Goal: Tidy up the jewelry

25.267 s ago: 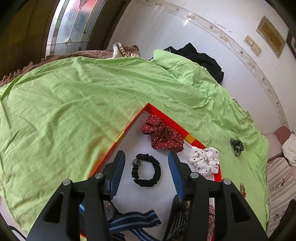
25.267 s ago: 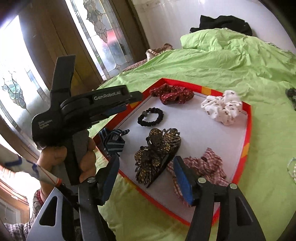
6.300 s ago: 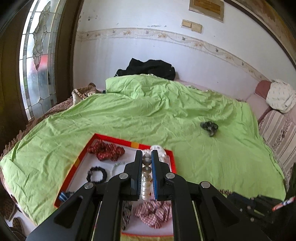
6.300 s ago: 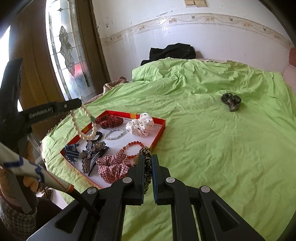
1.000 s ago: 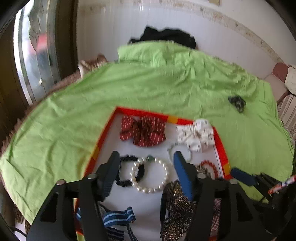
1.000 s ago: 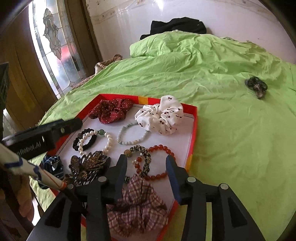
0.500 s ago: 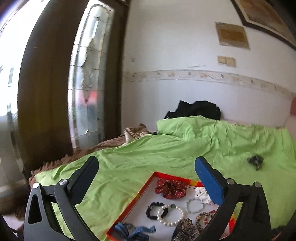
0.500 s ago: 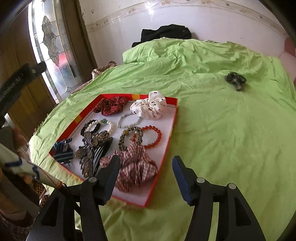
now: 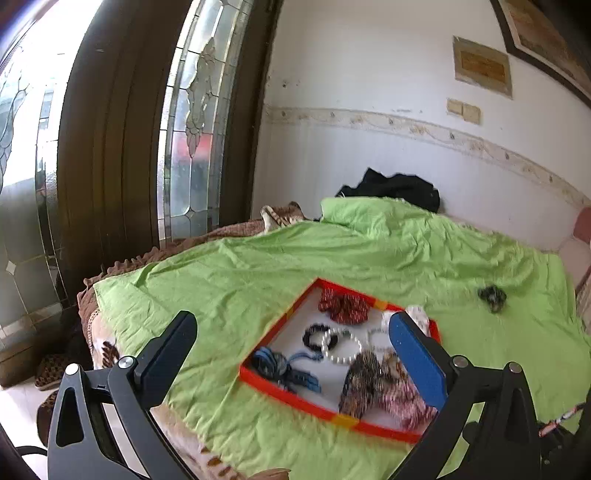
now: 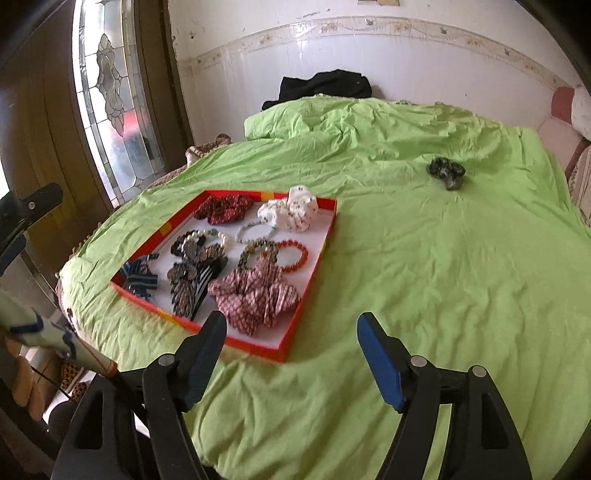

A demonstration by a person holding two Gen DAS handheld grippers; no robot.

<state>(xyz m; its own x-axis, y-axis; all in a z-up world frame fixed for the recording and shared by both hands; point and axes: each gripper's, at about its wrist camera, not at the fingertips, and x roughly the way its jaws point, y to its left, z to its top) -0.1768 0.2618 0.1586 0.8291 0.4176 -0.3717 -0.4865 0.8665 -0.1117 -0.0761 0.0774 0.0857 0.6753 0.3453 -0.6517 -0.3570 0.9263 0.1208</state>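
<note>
step: between picks, judged | left gripper (image 9: 291, 350): wide, empty | right gripper (image 10: 291, 354): opening, empty | red tray (image 10: 314, 266): filled with jewelry | dark scrunchie (image 10: 446, 171): well beyond tray on green sheet (image 10: 443, 277) | next: likely reach scrunchie

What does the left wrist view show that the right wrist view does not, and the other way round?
Only the left wrist view shows the framed picture high on the wall and the left gripper, open and empty, in full.

Only the right wrist view shows the red bead bracelet clearly, a sleeve, and the right gripper, its jaws opening with nothing between them.

Both show the red tray of jewelry on the green sheet, the white scrunchie, the dark scrunchie lying apart on the sheet, the black cloth and the glass door.
</note>
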